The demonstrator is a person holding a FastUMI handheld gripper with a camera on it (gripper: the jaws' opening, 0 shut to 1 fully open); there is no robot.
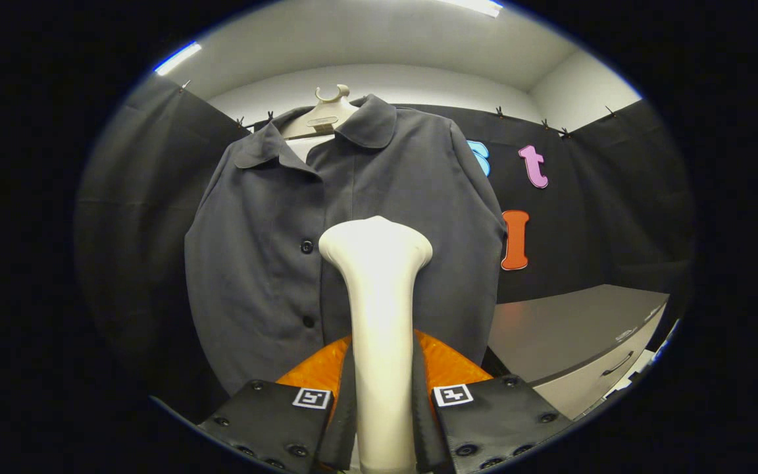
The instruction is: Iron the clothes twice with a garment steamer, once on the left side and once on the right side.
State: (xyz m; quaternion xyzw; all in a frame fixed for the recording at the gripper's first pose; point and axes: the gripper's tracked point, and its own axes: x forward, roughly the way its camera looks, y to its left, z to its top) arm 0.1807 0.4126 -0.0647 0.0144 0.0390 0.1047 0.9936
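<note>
A dark grey buttoned shirt (267,263) hangs on a pale hanger (324,113) in front of the black booth wall. My gripper (382,408) is shut on the handle of a cream garment steamer (379,296), which stands upright between my fingers. The steamer's wide head (375,245) is in front of the shirt's button line, just right of the middle button (306,246). I cannot tell whether the head touches the cloth. An orange part of the steamer (445,365) shows behind the fingers.
A grey cabinet (570,336) with a drawer handle (618,363) stands to the right of the shirt, low down. Black cloth walls close in the left, back and right. A white ceiling with light strips is above.
</note>
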